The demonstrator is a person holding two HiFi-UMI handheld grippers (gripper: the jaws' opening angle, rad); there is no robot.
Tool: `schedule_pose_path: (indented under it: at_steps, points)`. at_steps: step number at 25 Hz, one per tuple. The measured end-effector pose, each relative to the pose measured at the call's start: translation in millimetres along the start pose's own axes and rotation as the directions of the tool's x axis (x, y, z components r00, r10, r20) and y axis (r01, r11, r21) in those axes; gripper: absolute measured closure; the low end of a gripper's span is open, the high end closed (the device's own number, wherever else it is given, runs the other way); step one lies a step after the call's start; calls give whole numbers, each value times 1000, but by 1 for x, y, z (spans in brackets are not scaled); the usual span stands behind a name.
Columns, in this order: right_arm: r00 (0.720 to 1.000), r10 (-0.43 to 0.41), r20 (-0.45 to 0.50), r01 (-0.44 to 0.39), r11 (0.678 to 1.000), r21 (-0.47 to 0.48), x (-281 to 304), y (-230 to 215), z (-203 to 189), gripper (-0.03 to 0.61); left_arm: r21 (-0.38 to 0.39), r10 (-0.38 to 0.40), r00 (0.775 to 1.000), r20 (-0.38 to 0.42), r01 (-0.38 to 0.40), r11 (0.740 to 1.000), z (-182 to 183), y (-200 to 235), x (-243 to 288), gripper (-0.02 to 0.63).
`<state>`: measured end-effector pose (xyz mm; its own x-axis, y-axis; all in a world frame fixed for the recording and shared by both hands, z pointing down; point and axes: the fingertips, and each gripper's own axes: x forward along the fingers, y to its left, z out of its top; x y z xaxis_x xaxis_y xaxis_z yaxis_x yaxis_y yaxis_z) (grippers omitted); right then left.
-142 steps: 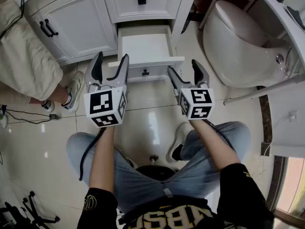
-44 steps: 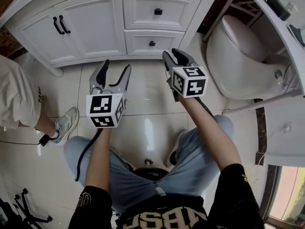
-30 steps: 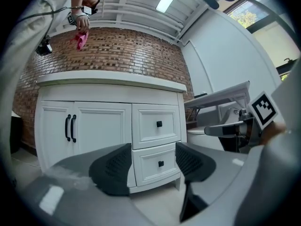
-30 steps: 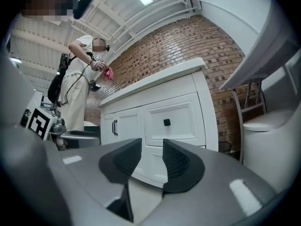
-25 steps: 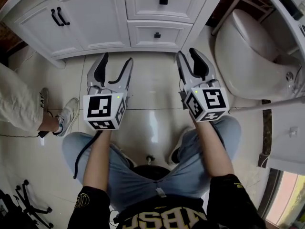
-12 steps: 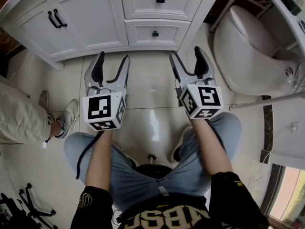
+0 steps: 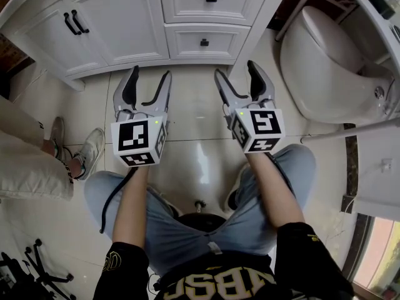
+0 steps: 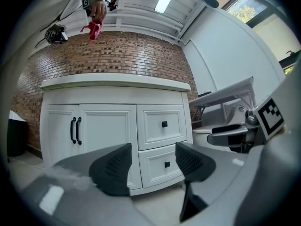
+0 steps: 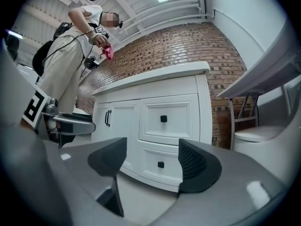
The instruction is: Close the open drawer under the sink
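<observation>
Where a drawer (image 7: 206, 42) stood pulled out seconds ago, the white vanity (image 7: 112, 24) now shows a flat front. That drawer, the lower of two under the sink, sits flush and shut, so I judge the task done. Above the tiled floor (image 7: 194, 117), well short of the vanity, I hold both tongs level. My left tongs (image 7: 150, 75) gape wide and empty. My right tongs (image 7: 236, 71), closed a second ago, are opening with nothing between them.
</observation>
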<state>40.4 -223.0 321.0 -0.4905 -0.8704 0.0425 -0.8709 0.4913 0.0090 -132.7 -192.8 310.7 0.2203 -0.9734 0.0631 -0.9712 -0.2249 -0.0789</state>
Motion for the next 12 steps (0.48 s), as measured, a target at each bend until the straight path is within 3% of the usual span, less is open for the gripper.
schedule_pose_path:
  at_steps: [12]
  points:
    - [999,1,-42,0,1000,22,3,0,-11,247,-2,-16,1000,-6,16,1000,-2,-6,5,319]
